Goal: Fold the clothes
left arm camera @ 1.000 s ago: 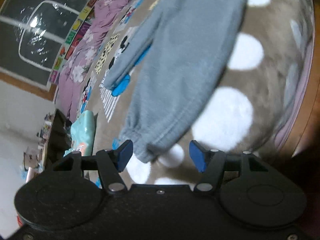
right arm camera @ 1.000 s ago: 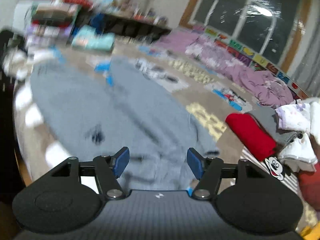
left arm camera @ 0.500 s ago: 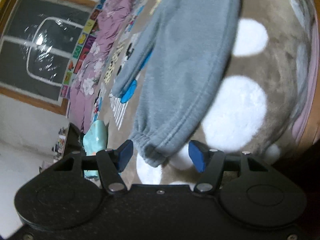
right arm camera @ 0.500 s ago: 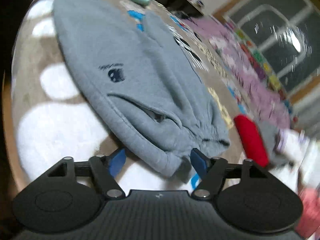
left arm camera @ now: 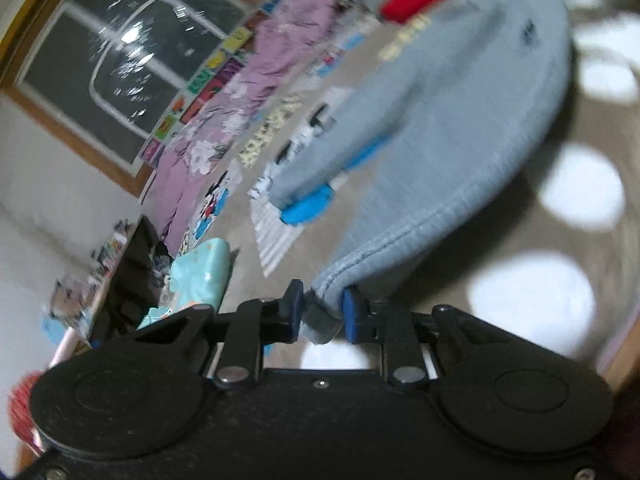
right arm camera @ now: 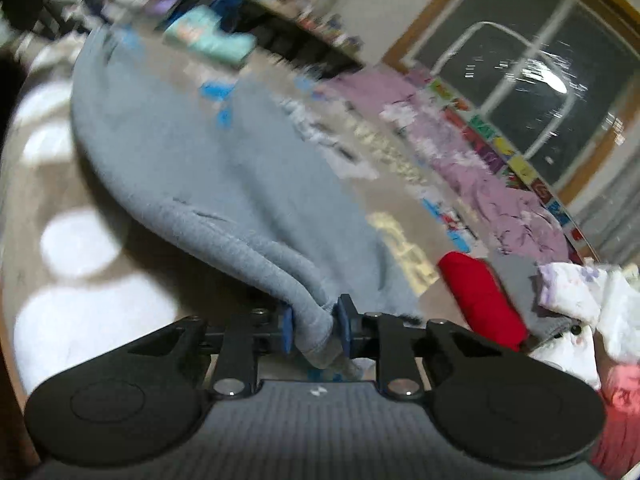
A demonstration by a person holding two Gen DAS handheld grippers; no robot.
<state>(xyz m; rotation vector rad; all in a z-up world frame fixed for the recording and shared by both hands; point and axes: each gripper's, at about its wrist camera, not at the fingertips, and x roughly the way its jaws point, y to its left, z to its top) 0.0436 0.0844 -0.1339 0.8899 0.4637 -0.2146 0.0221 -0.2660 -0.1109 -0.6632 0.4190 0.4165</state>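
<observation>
You are in a home, most likely a bedroom or a children's room. A brown blanket with white dots (left arm camera: pixel 568 200) lies near you, and cartoon-printed mats (left arm camera: pixel 216 204) cover the surface beyond it. At the far side a purple flowered quilt (right arm camera: pixel 500 192) lies below a dark, wood-framed window (right arm camera: pixel 532 64). On the right, folded clothes (right arm camera: pixel 480 300) are stacked in a pile. At the far left a low dark shelf (right arm camera: pixel 288 36) holds many small household things, too blurred to name.

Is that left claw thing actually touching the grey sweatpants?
Touching. In the left wrist view the left gripper has both blue pads pressed against the cuff of the grey sweatpants.
</observation>
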